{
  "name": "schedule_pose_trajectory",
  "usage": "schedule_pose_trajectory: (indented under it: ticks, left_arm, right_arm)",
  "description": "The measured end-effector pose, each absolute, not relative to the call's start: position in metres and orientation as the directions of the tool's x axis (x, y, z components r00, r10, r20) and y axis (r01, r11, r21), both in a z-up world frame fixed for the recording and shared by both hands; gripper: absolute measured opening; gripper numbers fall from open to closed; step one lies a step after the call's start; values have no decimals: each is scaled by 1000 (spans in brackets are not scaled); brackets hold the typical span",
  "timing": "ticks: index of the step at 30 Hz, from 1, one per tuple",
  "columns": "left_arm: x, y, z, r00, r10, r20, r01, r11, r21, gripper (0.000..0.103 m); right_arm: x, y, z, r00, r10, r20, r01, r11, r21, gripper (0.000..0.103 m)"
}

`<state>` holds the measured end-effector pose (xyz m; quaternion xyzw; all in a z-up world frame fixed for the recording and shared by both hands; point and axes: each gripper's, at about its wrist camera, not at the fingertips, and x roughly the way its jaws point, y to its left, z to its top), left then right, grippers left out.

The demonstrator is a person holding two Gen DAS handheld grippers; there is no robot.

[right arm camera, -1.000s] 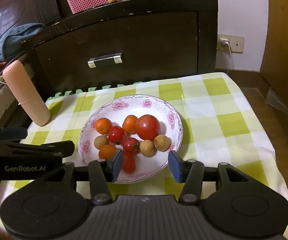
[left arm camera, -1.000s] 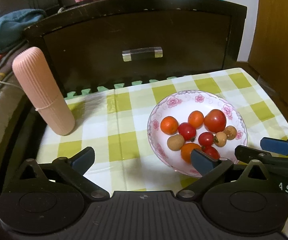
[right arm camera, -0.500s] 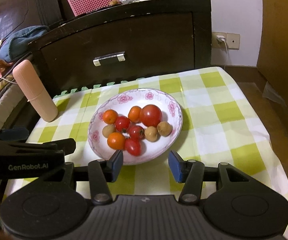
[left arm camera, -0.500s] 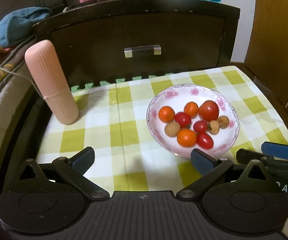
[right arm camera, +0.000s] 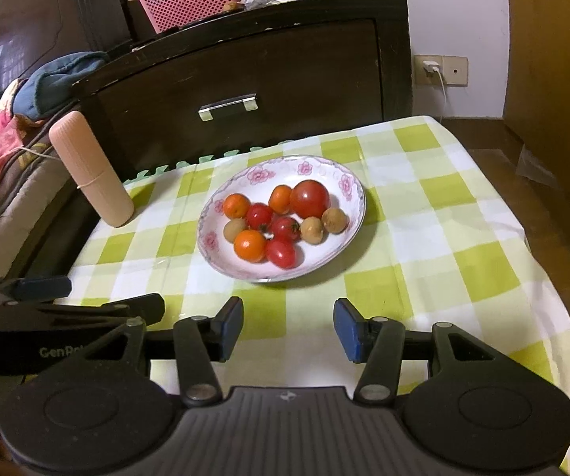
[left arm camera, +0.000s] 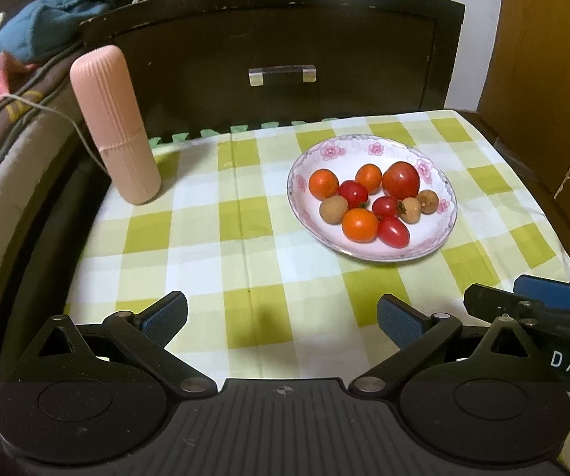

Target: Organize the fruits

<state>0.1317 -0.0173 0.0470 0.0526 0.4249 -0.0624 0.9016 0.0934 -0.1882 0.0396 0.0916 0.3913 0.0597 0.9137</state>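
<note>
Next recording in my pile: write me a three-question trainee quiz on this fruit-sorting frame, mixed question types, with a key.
1. True or false: the left gripper holds a fruit.
2. Where does the largest red tomato lie in the floral plate? A. near edge B. far side C. outside it
3. Fill in: the pink ribbed case stands upright on the ____ tablecloth.

Key: 1. False; both it and the right gripper are open, with nothing between the jaws. 2. B. 3. green-and-white checked.

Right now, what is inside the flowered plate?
The plate holds one large red tomato, three small red tomatoes, three orange fruits and three brown round fruits, ten in all. The plate's floor beneath the cluster is covered, so anything under them stays unseen.
</note>
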Motion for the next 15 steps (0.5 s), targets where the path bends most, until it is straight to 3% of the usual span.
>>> schedule_pose_trajectory:
  ticks: [15]
  left_arm:
    - [106, -11, 38, 588, -78, -805, 168, 985, 27, 103]
  right_arm:
    - [65, -182, 36, 657, 186, -730, -44, 977, 209, 48]
